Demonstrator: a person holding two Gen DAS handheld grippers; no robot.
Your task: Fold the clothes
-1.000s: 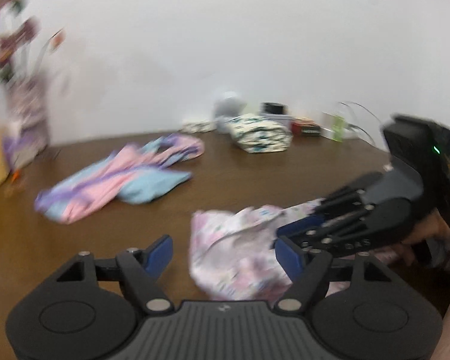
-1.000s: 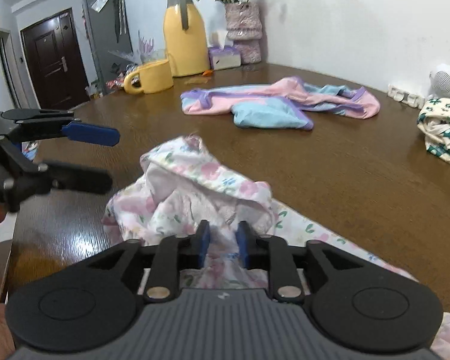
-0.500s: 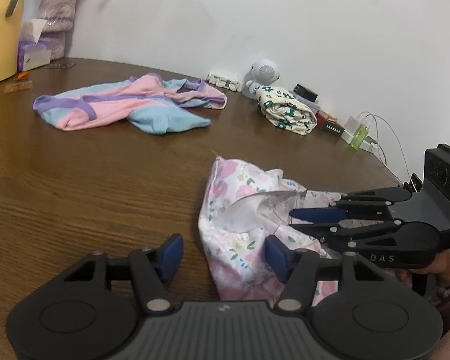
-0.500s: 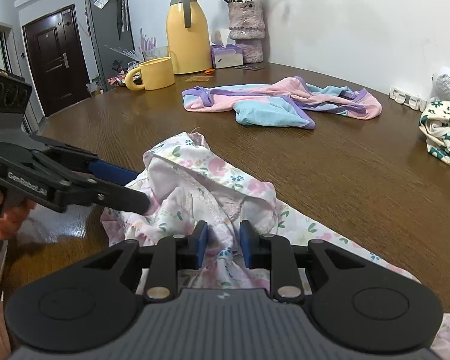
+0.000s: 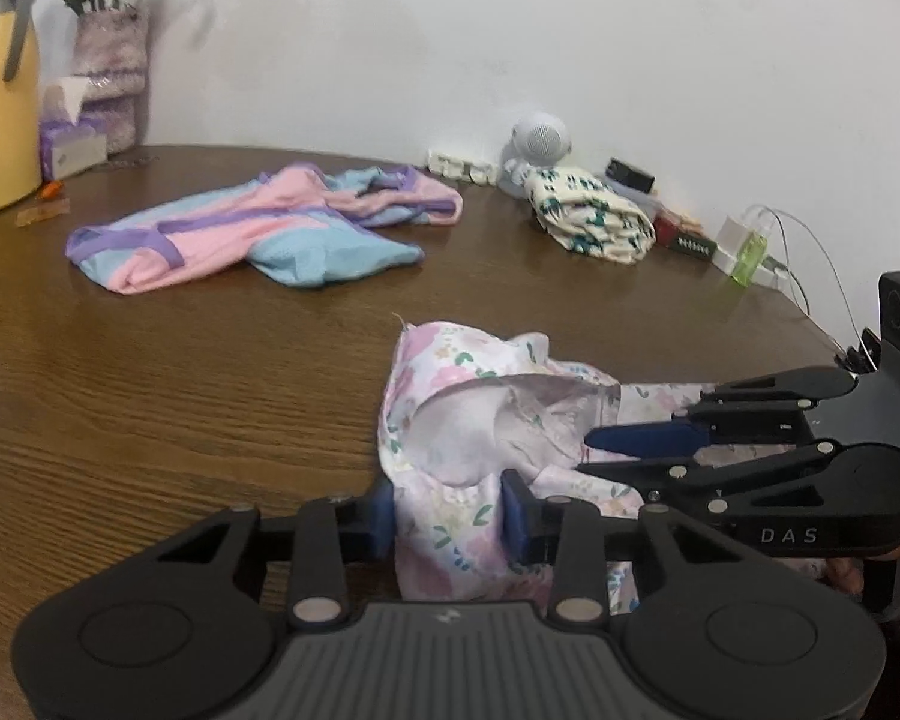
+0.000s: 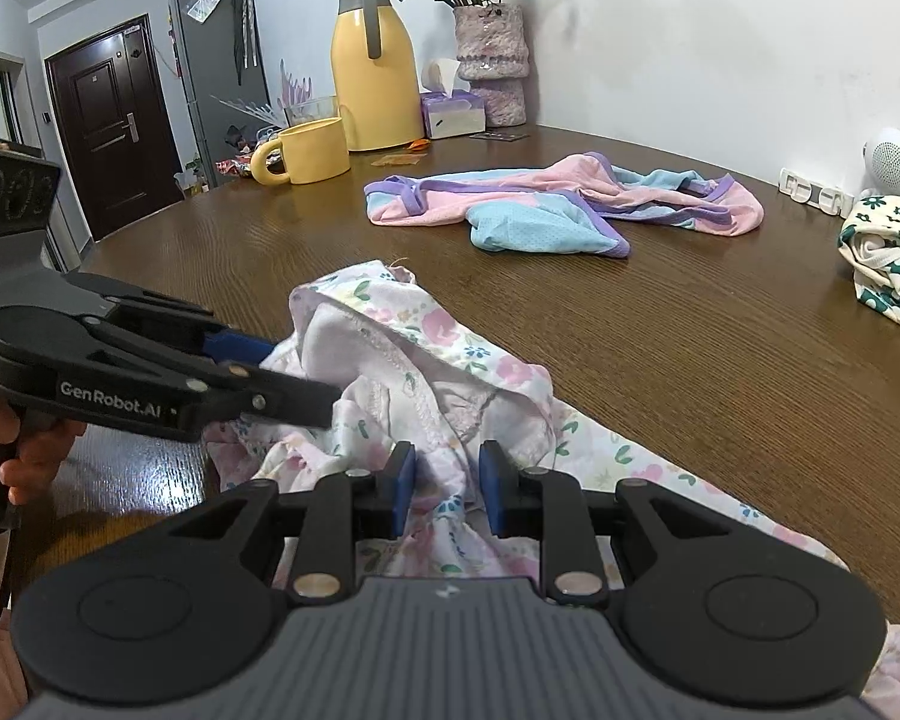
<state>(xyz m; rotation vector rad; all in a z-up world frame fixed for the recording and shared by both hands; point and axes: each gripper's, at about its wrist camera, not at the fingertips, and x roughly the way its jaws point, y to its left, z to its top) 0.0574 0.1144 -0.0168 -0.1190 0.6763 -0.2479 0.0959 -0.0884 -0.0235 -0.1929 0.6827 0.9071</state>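
Three garments lie on the grained wooden table (image 5: 150, 396): a smooth pink-and-blue garment (image 5: 258, 234) at 10 o'clock, a crumpled floral garment (image 5: 468, 420) at centre, a rolled green-print cloth (image 5: 591, 219) at 1 o'clock. Left gripper (image 5: 447, 510) pinches the floral fabric's near fold. Right gripper (image 6: 447, 483) has a bunched ridge between its narrowed pads (image 6: 402, 480). Beyond stand one yellow jug (image 6: 369, 60), one mug (image 6: 306, 150), one vase (image 6: 492, 60).
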